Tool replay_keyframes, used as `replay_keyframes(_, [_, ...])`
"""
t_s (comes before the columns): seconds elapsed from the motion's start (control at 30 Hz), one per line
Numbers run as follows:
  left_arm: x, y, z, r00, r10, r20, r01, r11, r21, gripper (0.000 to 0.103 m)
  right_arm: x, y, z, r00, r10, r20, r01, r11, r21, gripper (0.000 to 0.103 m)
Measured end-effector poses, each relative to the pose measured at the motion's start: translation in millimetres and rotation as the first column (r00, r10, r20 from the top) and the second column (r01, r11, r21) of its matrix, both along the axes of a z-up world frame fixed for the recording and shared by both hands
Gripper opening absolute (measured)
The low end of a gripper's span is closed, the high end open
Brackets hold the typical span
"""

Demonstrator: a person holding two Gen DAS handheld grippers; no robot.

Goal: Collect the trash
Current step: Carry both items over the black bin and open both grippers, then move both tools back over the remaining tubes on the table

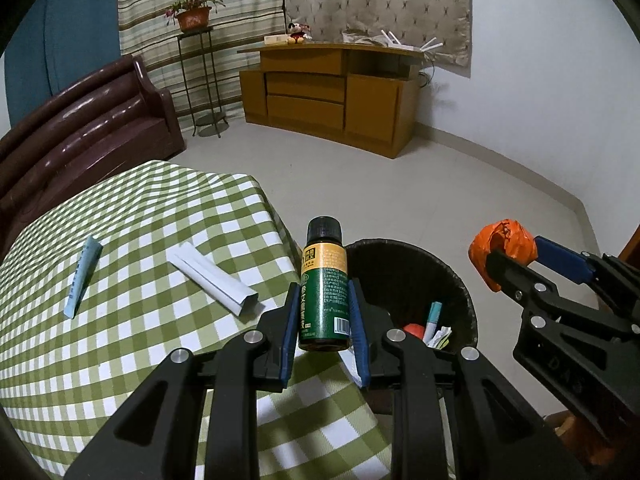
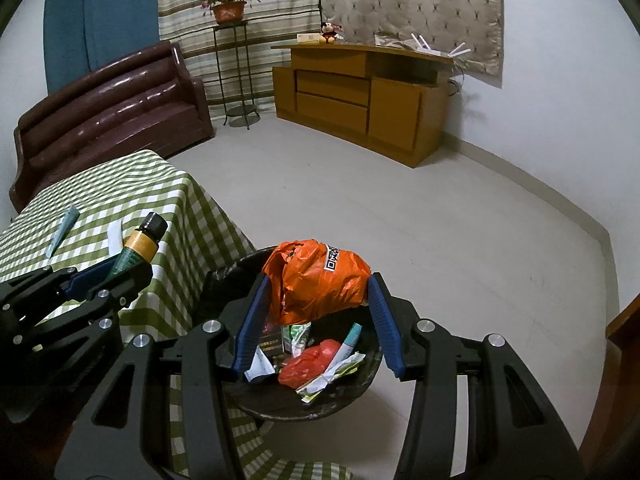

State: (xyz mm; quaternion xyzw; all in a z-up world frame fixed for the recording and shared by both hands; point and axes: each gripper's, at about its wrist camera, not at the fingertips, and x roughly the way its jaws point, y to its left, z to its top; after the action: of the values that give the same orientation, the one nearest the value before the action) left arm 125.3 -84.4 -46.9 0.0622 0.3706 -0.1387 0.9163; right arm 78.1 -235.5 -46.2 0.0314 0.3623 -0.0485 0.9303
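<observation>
Orange bag [image 2: 316, 276] clamped in my right gripper [image 2: 316, 312] above the bin [image 2: 304, 408], green bottle [image 1: 323, 292] pinched in the left gripper [image 1: 323, 320] beside it. Bin's half-loaded already; two paper boxes [image 1: 216, 280] left on the table [image 1: 120, 360].

Left gripper [image 1: 324, 320] has a green bottle [image 1: 325, 296] pinched upright over the table edge. Black bin [image 1: 404, 276] sits just right of it, already stuffed. Right gripper [image 1: 516, 256] squeezes an orange bag [image 1: 502, 250] farther right. Two paper bits [image 1: 216, 280] lie left on the checked cloth [image 1: 120, 352].
</observation>
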Motion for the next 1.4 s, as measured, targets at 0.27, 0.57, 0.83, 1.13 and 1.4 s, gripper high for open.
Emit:
replay_keyframes(0.27, [11, -10, -3, 1.000, 0.005, -0.016, -0.005, 1.000, 0.012, 0.025, 4, -4, -6, 1.000, -0.008, -0.009, 0.008, 1.000, 0.007, 0.049])
replay_keyframes(0.57, [12, -14, -5, 1.000, 0.017, -0.015, -0.016, 1.000, 0.024, 0.036, 6, -10, -6, 1.000, -0.024, -0.008, 0.024, 1.000, 0.018, 0.056])
replay_keyframes(0.83, [10, -12, -3, 1.000, 0.029, -0.008, -0.029, 0.999, 0.027, 0.049, 7, -12, -4, 0.999, -0.041, -0.005, 0.041, 0.999, 0.016, 0.062])
replay_keyframes(1.13, [7, 5, 3, 0.998, 0.055, -0.011, -0.055, 0.998, 0.014, 0.059, 6, -4, 1, 1.000, -0.018, 0.004, 0.018, 1.000, -0.006, 0.070])
replay_keyframes(1.4, [0, 41, 7, 0.993, 0.117, -0.007, -0.117, 0.993, 0.009, 0.062, 11, 31, 7, 0.998, 0.055, 0.011, -0.054, 0.998, -0.038, 0.071])
